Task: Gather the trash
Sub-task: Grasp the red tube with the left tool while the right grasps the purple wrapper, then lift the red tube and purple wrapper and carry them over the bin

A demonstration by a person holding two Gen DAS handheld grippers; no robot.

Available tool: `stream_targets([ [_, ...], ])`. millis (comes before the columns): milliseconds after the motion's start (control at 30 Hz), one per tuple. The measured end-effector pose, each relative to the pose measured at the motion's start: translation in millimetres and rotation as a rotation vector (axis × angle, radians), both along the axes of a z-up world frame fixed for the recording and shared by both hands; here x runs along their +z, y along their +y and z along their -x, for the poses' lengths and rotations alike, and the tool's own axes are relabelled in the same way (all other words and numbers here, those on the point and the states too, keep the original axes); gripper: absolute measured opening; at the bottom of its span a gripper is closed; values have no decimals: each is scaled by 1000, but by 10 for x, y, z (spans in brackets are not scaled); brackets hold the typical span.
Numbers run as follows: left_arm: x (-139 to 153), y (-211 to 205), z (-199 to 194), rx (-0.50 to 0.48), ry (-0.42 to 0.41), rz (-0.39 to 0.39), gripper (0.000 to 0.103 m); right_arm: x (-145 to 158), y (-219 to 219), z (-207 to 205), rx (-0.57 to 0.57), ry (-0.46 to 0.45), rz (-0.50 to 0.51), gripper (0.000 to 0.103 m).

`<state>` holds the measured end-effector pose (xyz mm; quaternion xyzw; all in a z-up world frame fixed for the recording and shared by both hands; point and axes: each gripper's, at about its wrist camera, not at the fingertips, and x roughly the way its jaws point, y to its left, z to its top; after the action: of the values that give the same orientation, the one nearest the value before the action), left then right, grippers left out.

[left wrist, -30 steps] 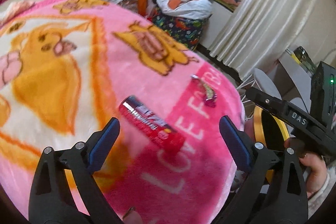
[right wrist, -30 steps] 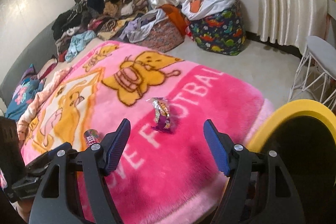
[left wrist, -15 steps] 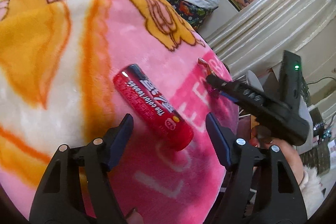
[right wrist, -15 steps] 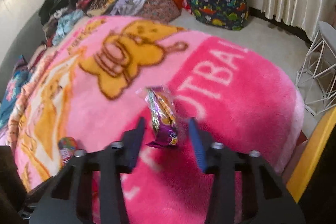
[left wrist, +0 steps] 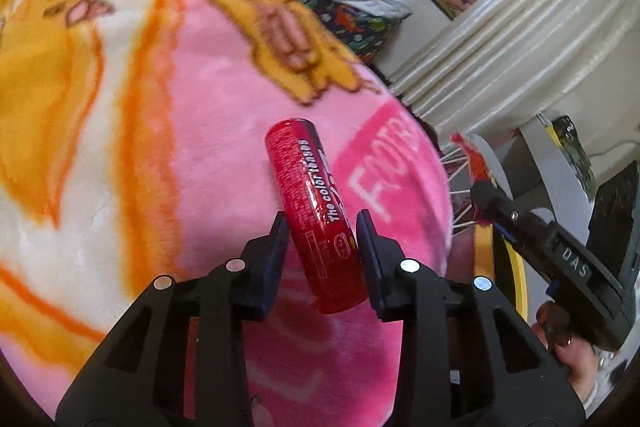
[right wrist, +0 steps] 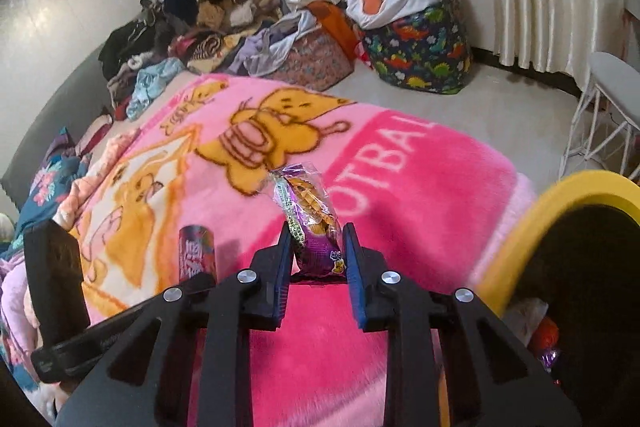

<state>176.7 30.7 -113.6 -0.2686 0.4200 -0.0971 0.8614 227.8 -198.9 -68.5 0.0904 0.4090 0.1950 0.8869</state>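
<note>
Pinching hard: left gripper [left wrist: 320,229] has the red candy tube [left wrist: 314,211] clamped btwn both pads, lifted off the pink cartoon blanket [left wrist: 168,115]. Right gripper [right wrist: 315,245] squeezes a purple snack wrapper [right wrist: 310,223] w/ jaws closed on it, above the blanket, near the yellow-rimmed bin [right wrist: 560,203] at right.

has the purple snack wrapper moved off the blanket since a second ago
Yes. The purple snack wrapper, clamped in the right gripper, now stands lifted, no longer flat on the pink blanket lettering.
</note>
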Motion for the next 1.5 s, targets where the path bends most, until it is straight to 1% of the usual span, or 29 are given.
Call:
stream_targets([
  [200, 275, -252, 72, -66, -81, -52, 26, 119, -232, 302, -49, -31, -26, 24],
  [400, 474, -503, 141, -117, -136, -80, 25, 192, -448, 514, -82, -46, -33, 24],
  [567, 578, -676, 169, -150, -163, -91, 25, 249, -606, 640, -117, -58, -51, 24],
  [1100, 797, -1011, 319, -226, -226, -113, 24, 318, -1054, 897, -225, -84, -91, 24],
  [1367, 836, -1242, 347, -279, -241, -121, 24, 337, -1312, 1033, -293, -90, -100, 24],
  [1500, 841, -1387, 353, -316, -245, -125, 24, 315, -1459, 1077, -329, -79, -104, 24],
])
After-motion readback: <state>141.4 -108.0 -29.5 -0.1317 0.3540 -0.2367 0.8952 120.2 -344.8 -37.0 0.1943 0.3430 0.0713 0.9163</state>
